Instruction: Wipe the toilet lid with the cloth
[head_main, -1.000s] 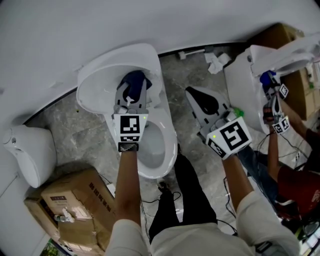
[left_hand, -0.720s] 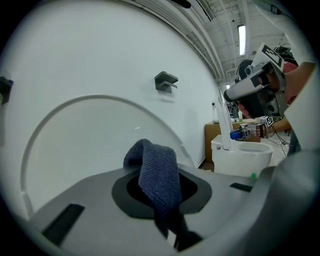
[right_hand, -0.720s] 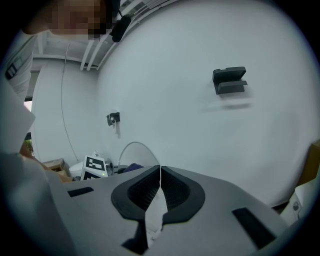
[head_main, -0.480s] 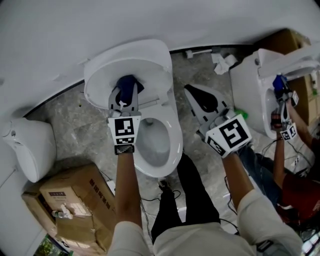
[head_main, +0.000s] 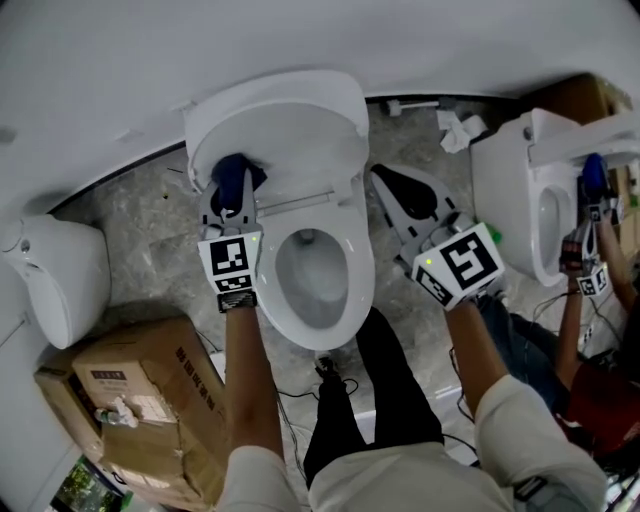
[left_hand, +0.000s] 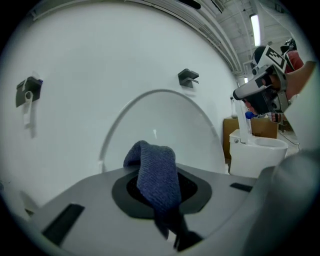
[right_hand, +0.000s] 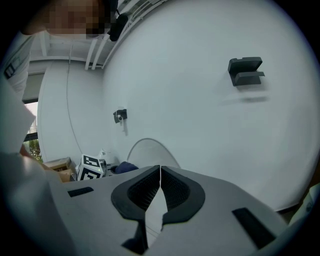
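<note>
Jaws of the left gripper (head_main: 233, 192) are clamped on the dark blue knitted cloth (left_hand: 156, 172), which looks pressed on the raised white plastic toilet lid (head_main: 295, 120) just ahead. It has slid left, so wiping is going on. Only the view from the right gripper (right_hand: 160, 175) shows its jaws together, holding nothing.

The cloth (left_hand: 156, 172) is dark blue, the toilet lid (head_main: 285, 120) white, the floor (head_main: 130, 225) mottled grey, the cardboard box (head_main: 150, 385) brown.

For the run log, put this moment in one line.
left gripper: shut on blue cloth | blue cloth: at raised toilet lid, contact unclear | right gripper: shut, empty, beside toilet
</note>
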